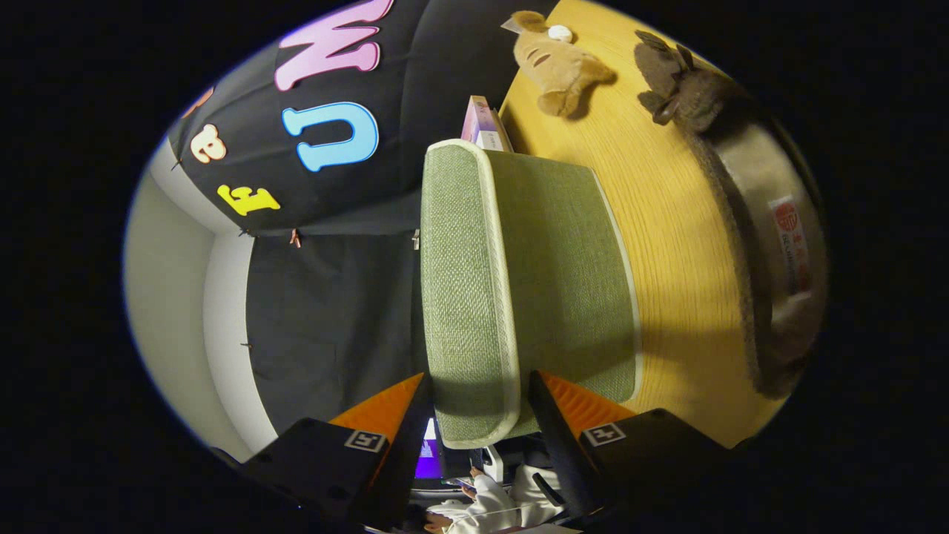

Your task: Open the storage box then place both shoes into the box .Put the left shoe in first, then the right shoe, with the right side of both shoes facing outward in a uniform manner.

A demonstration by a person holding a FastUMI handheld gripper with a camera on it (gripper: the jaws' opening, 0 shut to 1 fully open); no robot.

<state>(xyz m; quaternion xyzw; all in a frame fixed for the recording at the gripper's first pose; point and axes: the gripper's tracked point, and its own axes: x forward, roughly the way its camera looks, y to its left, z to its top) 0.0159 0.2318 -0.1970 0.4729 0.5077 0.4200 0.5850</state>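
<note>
A green fabric storage box [563, 274] with pale trim stands on the wooden table [667, 222]. Its lid [463, 282] is swung up, and the lid's trimmed edge runs straight between my fingers. My gripper [478, 387] is shut on that edge, with one finger [400, 408] on the outer face and the other on the inner face. Beyond the box, two plush shoes lie on the table: a tan shoe [556, 67] and, apart from it, a dark brown shoe [678, 85].
A purple and white carton [483, 127] stands behind the box, against the booth's cloth wall. A grey padded item with a red label [778, 252] lies along the table beside the box. A person's white sleeve [489, 504] is behind my fingers.
</note>
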